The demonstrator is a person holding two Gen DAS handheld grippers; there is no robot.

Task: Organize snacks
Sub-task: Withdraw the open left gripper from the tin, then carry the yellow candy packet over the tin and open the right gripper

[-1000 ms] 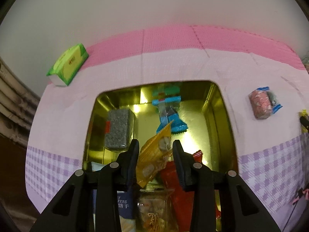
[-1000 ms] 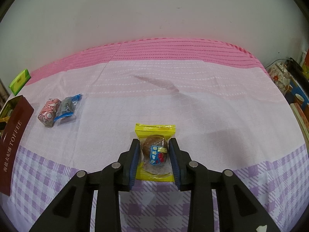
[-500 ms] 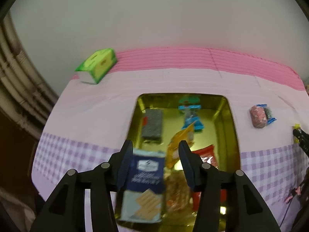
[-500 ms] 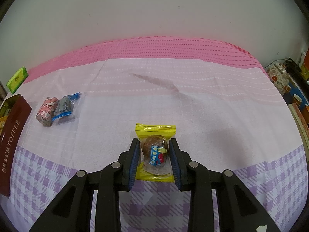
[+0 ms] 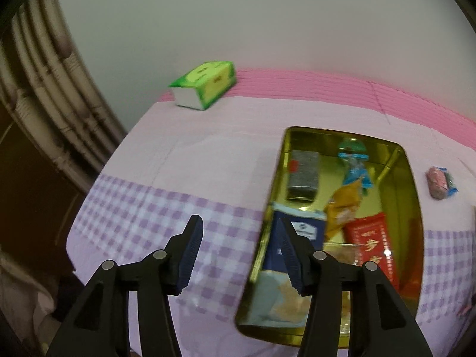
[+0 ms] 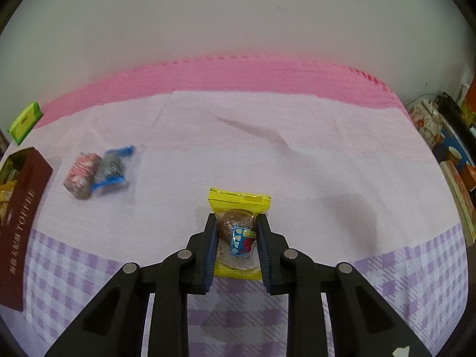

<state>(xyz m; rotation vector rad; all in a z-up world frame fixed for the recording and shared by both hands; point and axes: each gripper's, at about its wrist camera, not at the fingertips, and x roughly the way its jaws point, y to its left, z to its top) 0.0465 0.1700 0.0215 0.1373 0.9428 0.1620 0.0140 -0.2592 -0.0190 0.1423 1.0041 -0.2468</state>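
Observation:
A gold tin (image 5: 415,208) on the pink and lilac cloth holds several snacks: a grey packet (image 5: 303,175), a blue-wrapped sweet (image 5: 355,168), an orange packet (image 5: 342,208), a red packet (image 5: 372,241) and a blue cracker pack (image 5: 309,229). My left gripper (image 5: 238,220) hovers over the checked cloth just left of the tin. Its jaws are opening, with nothing between them. My right gripper (image 6: 236,217) is shut on a yellow-edged packet (image 6: 239,199) with a brown cake inside, resting on the cloth. A pink snack (image 6: 81,172) and a blue one (image 6: 114,166) lie together between the packet and the tin's maroon wall (image 6: 20,223).
A green tissue pack (image 5: 205,89) sits at the table's far left corner by the wall. Pipes (image 5: 44,104) run down beyond the left table edge. Boxes and a patterned jar (image 6: 428,119) crowd the space past the right edge.
My left gripper let go of the orange packet in the tin, widened, rose and swung left off the tin. My right gripper's jaws closed tighter on the yellow packet without shifting.

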